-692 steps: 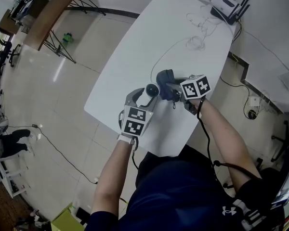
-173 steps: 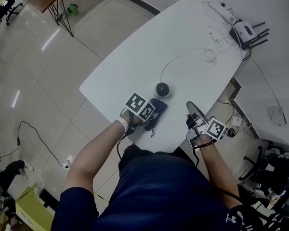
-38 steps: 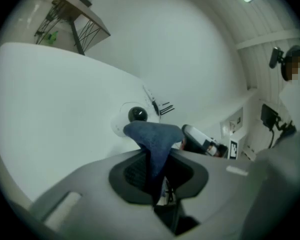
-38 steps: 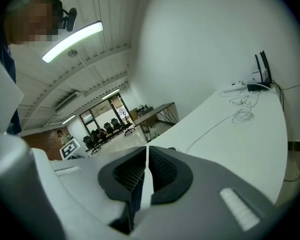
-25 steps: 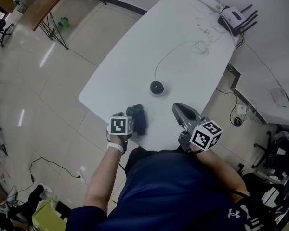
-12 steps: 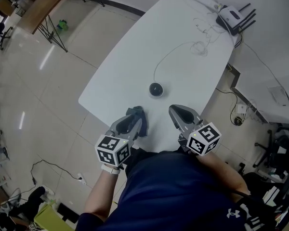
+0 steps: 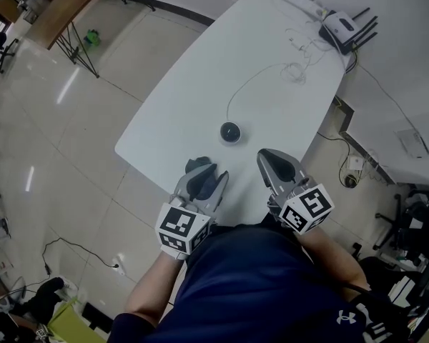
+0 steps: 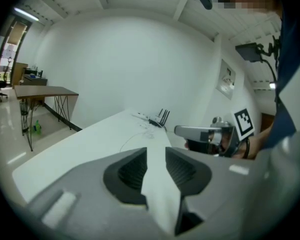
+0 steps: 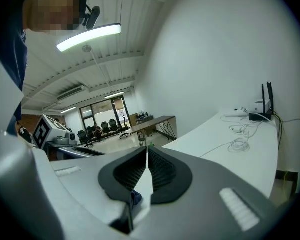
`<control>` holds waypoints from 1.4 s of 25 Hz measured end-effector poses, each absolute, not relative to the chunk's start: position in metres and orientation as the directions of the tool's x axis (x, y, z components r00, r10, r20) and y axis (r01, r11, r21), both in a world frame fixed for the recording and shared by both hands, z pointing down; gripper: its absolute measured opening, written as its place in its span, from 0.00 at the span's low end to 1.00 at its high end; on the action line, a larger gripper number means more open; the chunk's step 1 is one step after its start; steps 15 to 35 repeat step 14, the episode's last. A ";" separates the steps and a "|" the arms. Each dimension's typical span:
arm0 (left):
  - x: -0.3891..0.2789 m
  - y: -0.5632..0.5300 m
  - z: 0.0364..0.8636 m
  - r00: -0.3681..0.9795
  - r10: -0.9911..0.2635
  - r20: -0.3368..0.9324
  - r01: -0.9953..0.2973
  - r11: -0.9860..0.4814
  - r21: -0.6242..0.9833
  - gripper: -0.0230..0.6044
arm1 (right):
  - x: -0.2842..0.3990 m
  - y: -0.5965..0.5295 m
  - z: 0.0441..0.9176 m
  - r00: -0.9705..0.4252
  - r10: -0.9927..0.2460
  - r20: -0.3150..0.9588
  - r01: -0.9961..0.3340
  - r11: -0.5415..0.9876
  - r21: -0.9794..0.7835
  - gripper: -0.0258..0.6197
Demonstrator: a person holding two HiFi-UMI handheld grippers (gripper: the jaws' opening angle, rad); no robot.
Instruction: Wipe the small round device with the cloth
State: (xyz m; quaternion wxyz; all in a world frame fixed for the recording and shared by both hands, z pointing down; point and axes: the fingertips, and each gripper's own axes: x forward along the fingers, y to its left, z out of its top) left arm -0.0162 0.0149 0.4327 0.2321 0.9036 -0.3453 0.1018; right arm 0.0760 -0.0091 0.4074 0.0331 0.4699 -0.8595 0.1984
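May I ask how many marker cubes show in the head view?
2. The left cube sits on the left gripper, lower left of centre; the right cube sits on the right gripper, lower right. None appears hidden.

Navy shirt [image 7: 272, 291], grey left gripper [image 7: 206, 176], right gripper [image 7: 269, 156] — marker cubes [image 7: 180, 228]

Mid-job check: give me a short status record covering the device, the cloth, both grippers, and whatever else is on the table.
device: small round device sits mid-table with a thin cable running from it; nothing touches it
cloth: dark cloth lies by the table's near edge, not held
left gripper: open, jaws have just been closing, nothing between them; held over the cloth
right gripper: shut, empty, to the right of the cloth
far end: router and loose cables
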 end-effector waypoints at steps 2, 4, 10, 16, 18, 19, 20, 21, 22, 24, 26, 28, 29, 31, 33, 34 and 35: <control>-0.015 0.017 0.432 0.748 -0.570 0.339 -0.663 -0.657 0.359 0.22 | 0.077 -0.007 0.407 -0.557 -0.793 0.246 -0.820 0.479 -0.313 0.07; -0.015 0.018 0.433 0.748 -0.568 0.343 -0.663 -0.660 0.354 0.22 | 0.078 -0.004 0.408 -0.556 -0.793 0.248 -0.821 0.478 -0.311 0.07; -0.011 0.023 0.439 0.749 -0.552 0.367 -0.660 -0.671 0.337 0.22 | 0.082 0.000 0.410 -0.548 -0.798 0.251 -0.827 0.471 -0.307 0.07; -0.011 0.026 0.439 0.747 -0.555 0.367 -0.663 -0.666 0.341 0.21 | 0.081 0.002 0.408 -0.546 -0.801 0.248 -0.828 0.470 -0.305 0.07; -0.011 0.026 0.439 0.747 -0.555 0.367 -0.663 -0.666 0.341 0.21 | 0.081 0.002 0.408 -0.546 -0.801 0.248 -0.828 0.470 -0.305 0.07; -0.011 0.026 0.439 0.747 -0.555 0.367 -0.663 -0.666 0.341 0.21 | 0.081 0.002 0.408 -0.546 -0.801 0.248 -0.828 0.470 -0.305 0.07; -0.011 0.026 0.439 0.747 -0.555 0.367 -0.663 -0.666 0.341 0.21 | 0.081 0.002 0.408 -0.546 -0.801 0.248 -0.828 0.470 -0.305 0.07; -0.011 0.026 0.439 0.747 -0.555 0.367 -0.663 -0.666 0.341 0.21 | 0.081 0.002 0.408 -0.546 -0.801 0.248 -0.828 0.470 -0.305 0.07; -0.011 0.026 0.439 0.747 -0.555 0.367 -0.663 -0.666 0.341 0.21 | 0.081 0.002 0.408 -0.546 -0.801 0.248 -0.828 0.470 -0.305 0.07; -0.011 0.026 0.439 0.747 -0.555 0.367 -0.663 -0.666 0.341 0.21 | 0.081 0.002 0.408 -0.546 -0.801 0.248 -0.828 0.470 -0.305 0.07; -0.011 0.026 0.439 0.747 -0.555 0.367 -0.663 -0.666 0.341 0.21 | 0.081 0.002 0.408 -0.546 -0.801 0.248 -0.828 0.470 -0.305 0.07; -0.011 0.026 0.439 0.747 -0.555 0.367 -0.663 -0.666 0.341 0.21 | 0.081 0.002 0.408 -0.546 -0.801 0.248 -0.828 0.470 -0.305 0.07; -0.011 0.026 0.439 0.747 -0.555 0.367 -0.663 -0.666 0.341 0.21 | 0.081 0.002 0.408 -0.546 -0.801 0.248 -0.828 0.470 -0.305 0.07; -0.011 0.026 0.439 0.747 -0.555 0.367 -0.663 -0.666 0.341 0.21 | 0.081 0.002 0.408 -0.546 -0.801 0.248 -0.828 0.470 -0.305 0.07; -0.011 0.026 0.439 0.747 -0.555 0.367 -0.663 -0.666 0.341 0.21 | 0.081 0.002 0.408 -0.546 -0.801 0.248 -0.828 0.470 -0.305 0.07; -0.011 0.026 0.439 0.747 -0.555 0.367 -0.663 -0.666 0.341 0.21 | 0.081 0.002 0.408 -0.546 -0.801 0.248 -0.828 0.470 -0.305 0.07; -0.011 0.026 0.439 0.747 -0.555 0.367 -0.663 -0.666 0.341 0.21 | 0.081 0.002 0.408 -0.546 -0.801 0.248 -0.828 0.470 -0.305 0.07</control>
